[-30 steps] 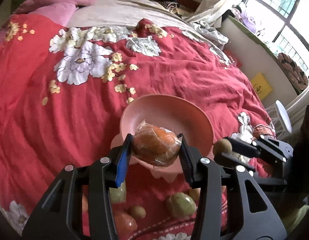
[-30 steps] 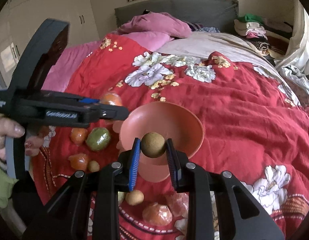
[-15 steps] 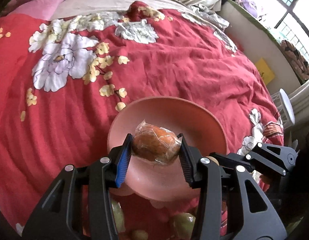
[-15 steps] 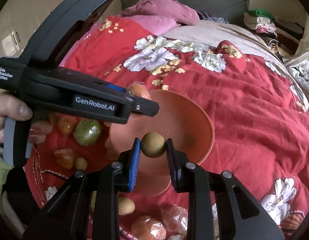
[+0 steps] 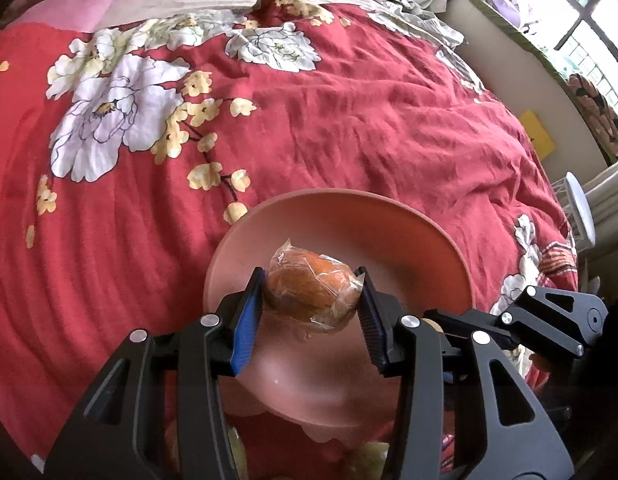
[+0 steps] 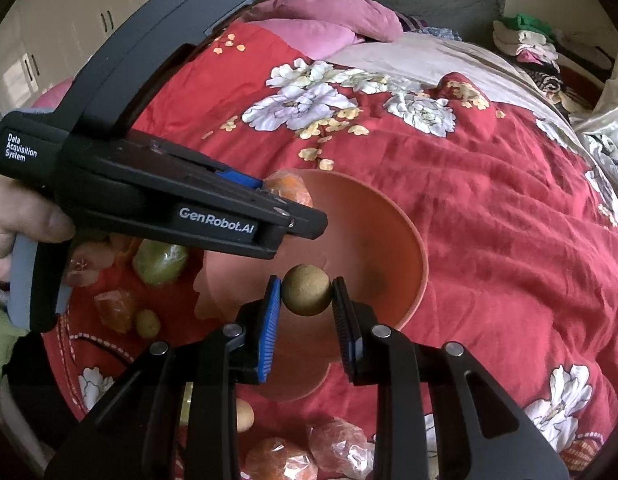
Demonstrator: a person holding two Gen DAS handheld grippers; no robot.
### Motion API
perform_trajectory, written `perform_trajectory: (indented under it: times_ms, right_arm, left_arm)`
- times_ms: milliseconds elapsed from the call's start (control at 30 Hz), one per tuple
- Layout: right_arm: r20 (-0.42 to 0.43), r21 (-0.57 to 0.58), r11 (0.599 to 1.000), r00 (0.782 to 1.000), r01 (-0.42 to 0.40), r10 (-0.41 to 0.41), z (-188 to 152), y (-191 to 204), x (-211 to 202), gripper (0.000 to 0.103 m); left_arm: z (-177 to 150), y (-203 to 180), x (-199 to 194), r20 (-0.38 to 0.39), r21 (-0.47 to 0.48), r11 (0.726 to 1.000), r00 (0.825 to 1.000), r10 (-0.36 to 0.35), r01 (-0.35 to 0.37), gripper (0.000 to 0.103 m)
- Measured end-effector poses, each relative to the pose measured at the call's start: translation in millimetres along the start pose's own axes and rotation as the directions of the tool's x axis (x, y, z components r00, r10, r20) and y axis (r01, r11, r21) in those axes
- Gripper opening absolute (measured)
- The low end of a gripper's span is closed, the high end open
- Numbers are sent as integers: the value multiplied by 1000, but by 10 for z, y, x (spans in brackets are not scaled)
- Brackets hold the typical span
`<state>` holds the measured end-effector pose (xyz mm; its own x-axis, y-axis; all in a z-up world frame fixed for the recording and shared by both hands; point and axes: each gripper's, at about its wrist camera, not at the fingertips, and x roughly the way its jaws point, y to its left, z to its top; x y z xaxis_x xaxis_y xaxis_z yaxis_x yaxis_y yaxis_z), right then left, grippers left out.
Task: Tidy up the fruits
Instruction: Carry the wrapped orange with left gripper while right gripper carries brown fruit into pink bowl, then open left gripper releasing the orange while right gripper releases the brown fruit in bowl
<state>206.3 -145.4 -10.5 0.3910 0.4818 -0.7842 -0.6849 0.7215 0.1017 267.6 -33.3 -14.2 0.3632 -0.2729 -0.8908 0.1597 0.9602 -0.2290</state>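
1. Left gripper [image 5: 311,304] pinches a plastic-wrapped orange fruit [image 5: 311,294] between its blue-padded fingers, holding it over the near half of the shallow pink plastic bowl [image 5: 389,216] just ahead of it.
2. Right gripper [image 6: 307,304] grips a small round brown fruit [image 6: 307,295] the same way, poised above the bowl's near rim, with the left tool crossing just ahead and to its left.
3. Inside the bowl I can see no fruit resting yet, so I judge both pieces are about to be let go and the sorting has barely begun.
4. Left of the right gripper, on the red floral quilt [image 6: 489,208], lie a green fruit [image 6: 161,262], a wrapped orange piece [image 6: 115,310] and a small yellowish one [image 6: 147,323].
5. Beneath that gripper wait more wrapped oranges [image 6: 281,460] and a small tan fruit [image 6: 245,416], all left to gather.
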Motion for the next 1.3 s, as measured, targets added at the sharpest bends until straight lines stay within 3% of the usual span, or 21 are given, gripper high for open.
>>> perform_trajectory:
  times_ms: [533, 1300]
  right_arm:
    - [-28, -8, 1000, 1000, -1, 0, -17, 18, 69, 26]
    - [17, 18, 1000, 1000, -22, 21, -73, 33, -72, 33]
  left_arm:
    - [-4, 6, 55, -5, -5, 1000, 1000, -5, 5, 36]
    - [-25, 30, 72, -7, -21, 1000, 1000, -2, 2, 39]
